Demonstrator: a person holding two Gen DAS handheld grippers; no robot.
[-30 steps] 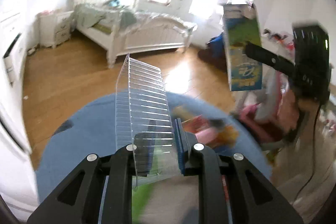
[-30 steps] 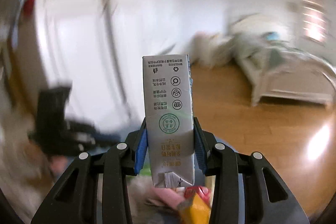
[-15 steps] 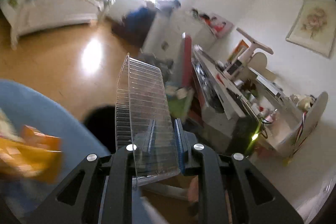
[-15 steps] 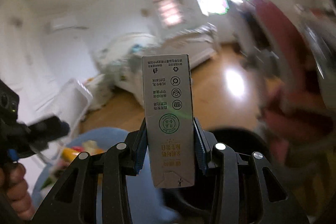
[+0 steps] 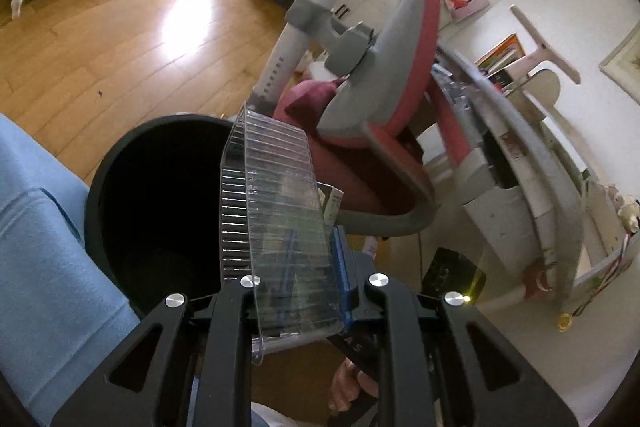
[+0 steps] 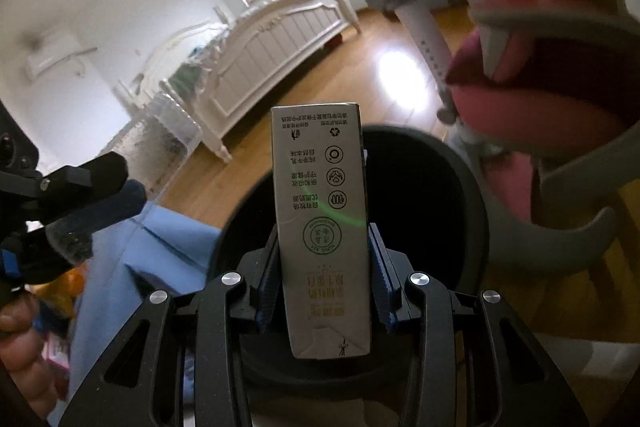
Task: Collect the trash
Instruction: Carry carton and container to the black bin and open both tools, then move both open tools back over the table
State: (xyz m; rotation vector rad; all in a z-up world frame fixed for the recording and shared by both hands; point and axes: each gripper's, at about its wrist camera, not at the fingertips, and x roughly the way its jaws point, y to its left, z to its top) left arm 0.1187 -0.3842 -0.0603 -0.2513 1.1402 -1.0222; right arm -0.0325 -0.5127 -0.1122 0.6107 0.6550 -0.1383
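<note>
My left gripper (image 5: 294, 281) is shut on a clear ribbed plastic tray (image 5: 272, 211), which stands upright over the right rim of a black bin (image 5: 160, 195). My right gripper (image 6: 324, 275) is shut on a grey milk carton (image 6: 320, 211), printed side up, held over the same black bin (image 6: 440, 187). In the right wrist view the left gripper (image 6: 100, 187) comes in from the left with the clear tray (image 6: 160, 143). A corner of the carton (image 5: 334, 201) shows behind the tray in the left wrist view.
A pink and grey chair (image 5: 380, 99) stands close to the bin's right side. A blue cloth (image 5: 36, 247) lies to the bin's left. A white bed (image 6: 272, 43) stands across the wooden floor (image 5: 100, 39). A desk (image 5: 540, 187) is at the right.
Both grippers swung away from the blue cloth with its litter and came down over the black bin. Each keeps its hold; the tray and carton have not shifted in the jaws.
</note>
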